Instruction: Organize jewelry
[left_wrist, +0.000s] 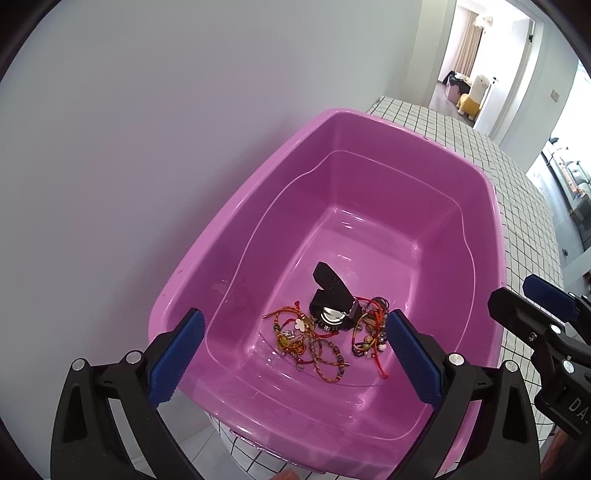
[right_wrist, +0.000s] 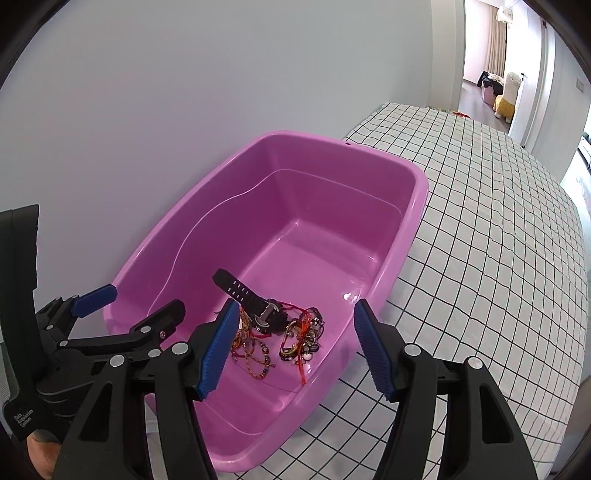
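Note:
A pink plastic tub (left_wrist: 258, 177) (right_wrist: 417, 206) stands against the wall. On its floor lies a tangle of jewelry: a black watch (left_wrist: 332, 302) (right_wrist: 255, 299) and several cord and bead bracelets (left_wrist: 317, 347) (right_wrist: 258, 354). My left gripper (left_wrist: 295, 354) (right_wrist: 144, 299) hangs open over the tub's near end, above the pile. My right gripper (right_wrist: 295, 349) (left_wrist: 524, 295) is open too and hovers above the tub's near right rim. Nothing sits between either pair of blue pads (right_wrist: 218, 347).
The tub rests on a white cloth with a black grid (right_wrist: 480, 221) (left_wrist: 517, 192), which stretches to the right and back. A plain wall runs close along the tub's left side. A doorway opens at the far right.

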